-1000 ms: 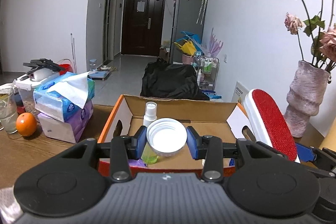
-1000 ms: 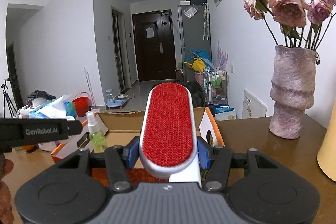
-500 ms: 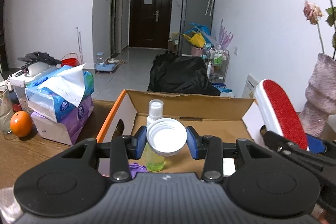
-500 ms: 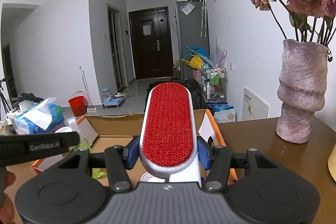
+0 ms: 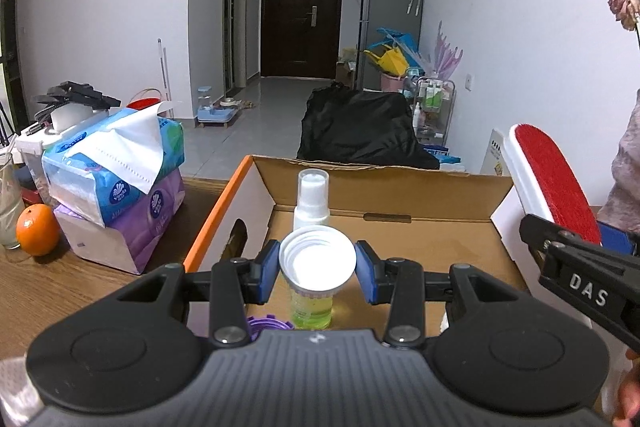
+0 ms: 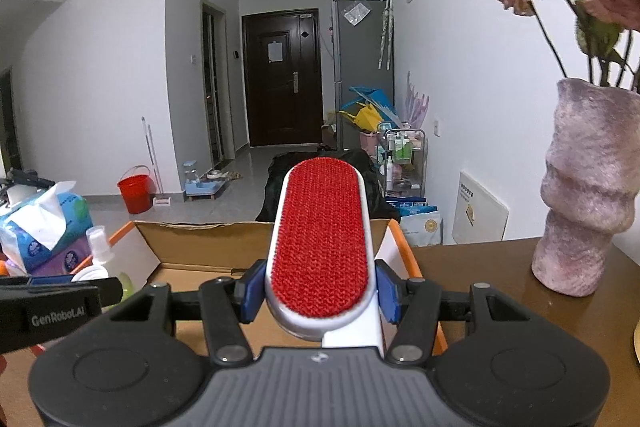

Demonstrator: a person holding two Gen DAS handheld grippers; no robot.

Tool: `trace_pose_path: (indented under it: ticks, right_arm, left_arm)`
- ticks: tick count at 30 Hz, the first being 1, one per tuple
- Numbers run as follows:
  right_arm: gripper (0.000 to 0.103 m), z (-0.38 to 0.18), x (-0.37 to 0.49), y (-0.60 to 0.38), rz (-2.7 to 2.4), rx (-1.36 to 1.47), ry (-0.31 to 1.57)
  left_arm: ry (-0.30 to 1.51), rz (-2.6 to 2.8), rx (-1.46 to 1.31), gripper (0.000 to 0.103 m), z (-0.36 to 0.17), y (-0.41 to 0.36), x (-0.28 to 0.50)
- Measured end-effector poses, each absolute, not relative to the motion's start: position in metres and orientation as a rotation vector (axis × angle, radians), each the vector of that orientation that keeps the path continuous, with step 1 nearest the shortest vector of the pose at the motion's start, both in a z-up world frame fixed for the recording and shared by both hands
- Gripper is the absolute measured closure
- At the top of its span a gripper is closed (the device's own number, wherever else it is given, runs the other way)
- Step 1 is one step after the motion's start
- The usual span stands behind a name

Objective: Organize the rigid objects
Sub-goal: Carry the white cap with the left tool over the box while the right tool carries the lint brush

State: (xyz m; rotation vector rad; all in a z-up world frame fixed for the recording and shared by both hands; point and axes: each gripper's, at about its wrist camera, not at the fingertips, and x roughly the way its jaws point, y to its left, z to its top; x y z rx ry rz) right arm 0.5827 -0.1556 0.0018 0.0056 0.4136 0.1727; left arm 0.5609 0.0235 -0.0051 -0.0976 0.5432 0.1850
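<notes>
My left gripper (image 5: 317, 266) is shut on a white screw cap (image 5: 317, 259), its hollow side facing the camera, held over the open cardboard box (image 5: 440, 187). Inside the box stand a spray bottle (image 5: 312, 205) with yellow-green liquid and a purple lid (image 5: 269, 325) at the near edge. My right gripper (image 6: 320, 293) is shut on a white lint brush (image 6: 322, 239) with a red pad, held over the box's (image 6: 192, 239) right side. The brush (image 5: 550, 183) and right gripper also show at the right of the left wrist view.
Stacked tissue packs (image 5: 116, 183), an orange (image 5: 38, 235) and a glass (image 5: 8, 207) sit left of the box on the wooden table (image 5: 80, 291). A pink vase (image 6: 588, 195) with dried roses stands at the right on the table. A black bag (image 5: 360, 131) lies beyond.
Both grippers have moved forward toward and over the box, dipping slightly, each keeping its hold. The vase and flowers have slid toward the right edge of the views.
</notes>
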Motion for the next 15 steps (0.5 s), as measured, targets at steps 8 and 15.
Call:
trace_pose_path:
  ticks: [8, 15]
  right_arm:
    - [0.048, -0.002, 0.598, -0.141, 0.184, -0.04, 0.432]
    - [0.048, -0.004, 0.607, -0.136, 0.184, -0.067, 0.449]
  left_arm:
    - [0.567, 0.193, -0.082, 0.062, -0.012, 0.023, 0.571]
    - [0.616, 0.181, -0.108, 0.062, -0.019, 0.028, 0.578]
